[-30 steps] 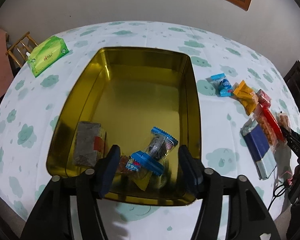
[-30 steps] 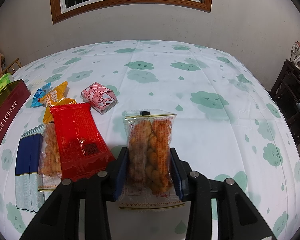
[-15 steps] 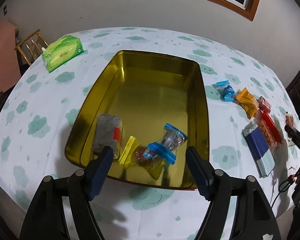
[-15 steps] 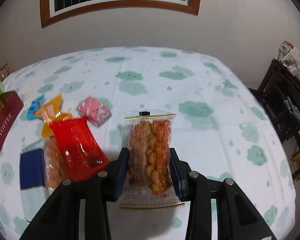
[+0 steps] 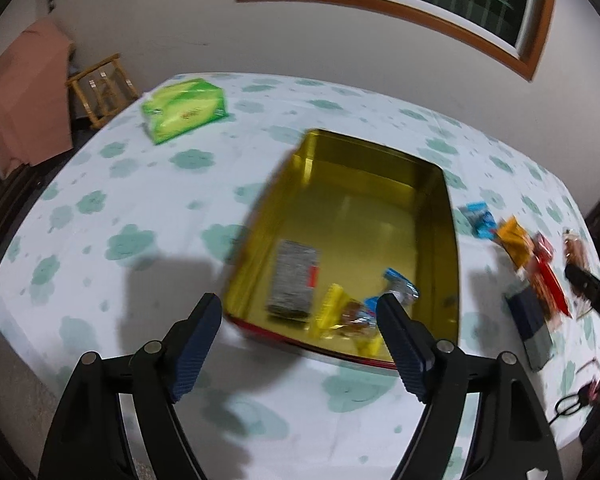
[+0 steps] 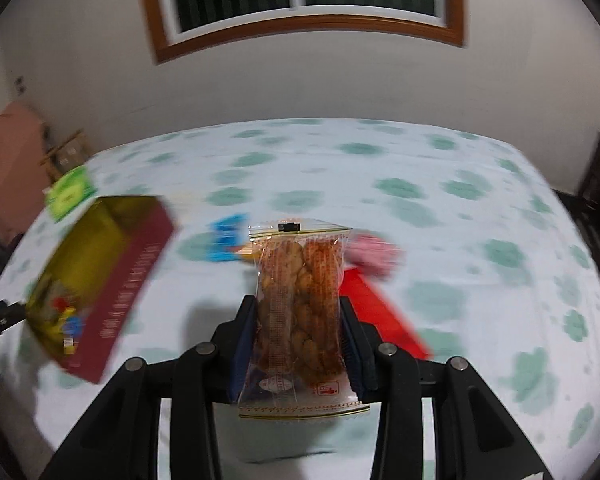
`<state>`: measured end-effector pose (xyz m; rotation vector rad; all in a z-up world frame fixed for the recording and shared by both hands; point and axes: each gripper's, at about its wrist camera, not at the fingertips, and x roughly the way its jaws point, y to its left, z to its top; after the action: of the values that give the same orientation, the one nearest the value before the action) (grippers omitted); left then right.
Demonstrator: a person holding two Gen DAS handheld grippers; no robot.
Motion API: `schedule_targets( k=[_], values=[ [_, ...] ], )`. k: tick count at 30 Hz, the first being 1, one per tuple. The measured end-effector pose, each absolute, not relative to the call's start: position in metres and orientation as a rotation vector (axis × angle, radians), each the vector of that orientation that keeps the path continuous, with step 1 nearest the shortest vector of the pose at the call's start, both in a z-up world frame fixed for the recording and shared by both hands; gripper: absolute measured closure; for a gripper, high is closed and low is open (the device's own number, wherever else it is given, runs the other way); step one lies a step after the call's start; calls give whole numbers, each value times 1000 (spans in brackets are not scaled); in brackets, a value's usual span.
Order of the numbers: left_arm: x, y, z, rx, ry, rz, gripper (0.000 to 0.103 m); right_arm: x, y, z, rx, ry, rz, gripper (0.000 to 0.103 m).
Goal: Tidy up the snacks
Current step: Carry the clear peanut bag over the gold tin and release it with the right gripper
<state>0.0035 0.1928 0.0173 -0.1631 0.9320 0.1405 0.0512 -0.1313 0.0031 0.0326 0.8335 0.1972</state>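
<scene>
Cloud-print cloth covers the bench (image 6: 480,248). Above it the twisted-cracker packet (image 6: 298,304) is now lifted, clamped in the right gripper (image 6: 299,344) and swinging toward the gold tin (image 5: 440,216) — the left gripper (image 5: 300,344), jaws just widened and empty, has backed off from the snacks already inside.

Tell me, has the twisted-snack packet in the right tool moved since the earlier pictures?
Yes. The twisted-snack packet, gripped in the right tool, has been lifted off the table and carried left toward the gold tin, now close.

Gold-lined maroon tin (image 5: 448,216), bright green tissue pack (image 5: 184,110), white tablecloth (image 5: 148,208) with teal clouds.
</scene>
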Motion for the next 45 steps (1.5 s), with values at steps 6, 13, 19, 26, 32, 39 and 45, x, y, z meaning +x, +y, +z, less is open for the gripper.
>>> schedule_targets(
  k=[6, 13, 19, 26, 32, 39, 45],
  values=[
    [-10, 230, 17, -203, 929, 227, 25, 49, -45, 6, 9, 850, 376, 63],
    [-27, 260, 7, -248, 954, 297, 25, 48, 33, -3, -73, 869, 490, 63],
    [-40, 281, 2, -297, 962, 345, 25, 51, 68, -14, -141, 893, 535, 63],
    [-48, 298, -2, -338, 976, 390, 25, 56, 91, -26, -170, 925, 554, 63],
    [-53, 306, -3, -351, 980, 411, 25, 59, 101, -34, -182, 940, 552, 63],
    [-55, 307, -7, -363, 992, 414, 25, 61, 103, -45, -191, 961, 539, 63],
    [-52, 299, -8, -364, 1002, 395, 25, 61, 104, -45, -186, 959, 578, 61]
  ],
)
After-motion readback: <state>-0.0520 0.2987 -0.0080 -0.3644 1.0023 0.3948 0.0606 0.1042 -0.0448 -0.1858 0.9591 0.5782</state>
